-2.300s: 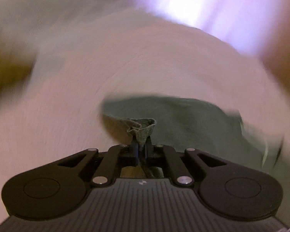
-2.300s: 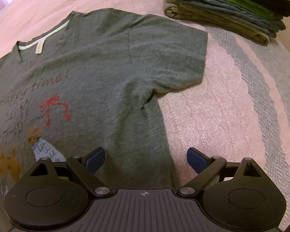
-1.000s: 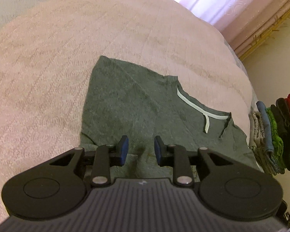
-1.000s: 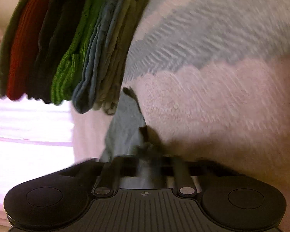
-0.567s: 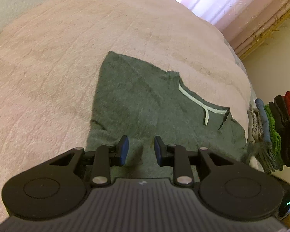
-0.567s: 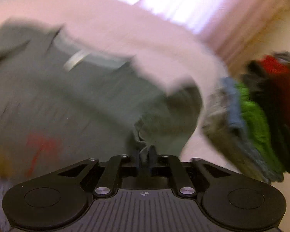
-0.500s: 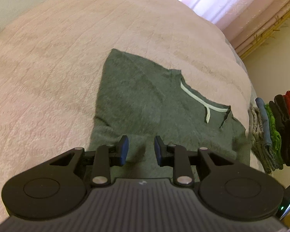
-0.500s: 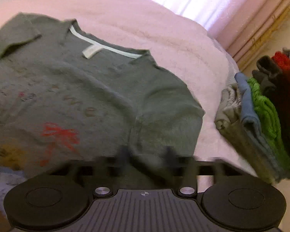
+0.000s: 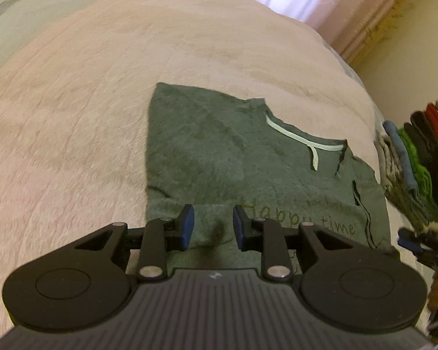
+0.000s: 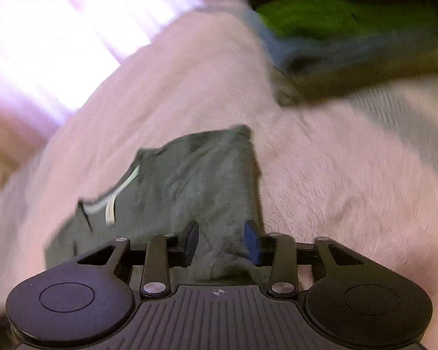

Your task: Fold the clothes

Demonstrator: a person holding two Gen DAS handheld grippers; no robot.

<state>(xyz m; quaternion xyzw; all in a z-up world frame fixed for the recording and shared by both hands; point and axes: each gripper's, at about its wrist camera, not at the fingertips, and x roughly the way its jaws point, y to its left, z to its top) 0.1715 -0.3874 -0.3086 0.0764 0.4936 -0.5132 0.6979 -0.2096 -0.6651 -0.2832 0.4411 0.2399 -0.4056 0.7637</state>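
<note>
Grey-green cotton T-shirt with a white neck tape (image 9: 224,157) lies flat on the pink quilted bedspread (image 9: 73,122), left gripper (image 9: 213,224) and right gripper (image 10: 221,240) both parted over it holding nothing, stack of folded multicoloured garments (image 9: 414,163) at three o'clock, nothing between.

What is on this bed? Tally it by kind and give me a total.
T-shirt, laid flat: 1
Stack of folded clothes: 1
Grippers, both open: 2 (left gripper, right gripper)
Total: 4
</note>
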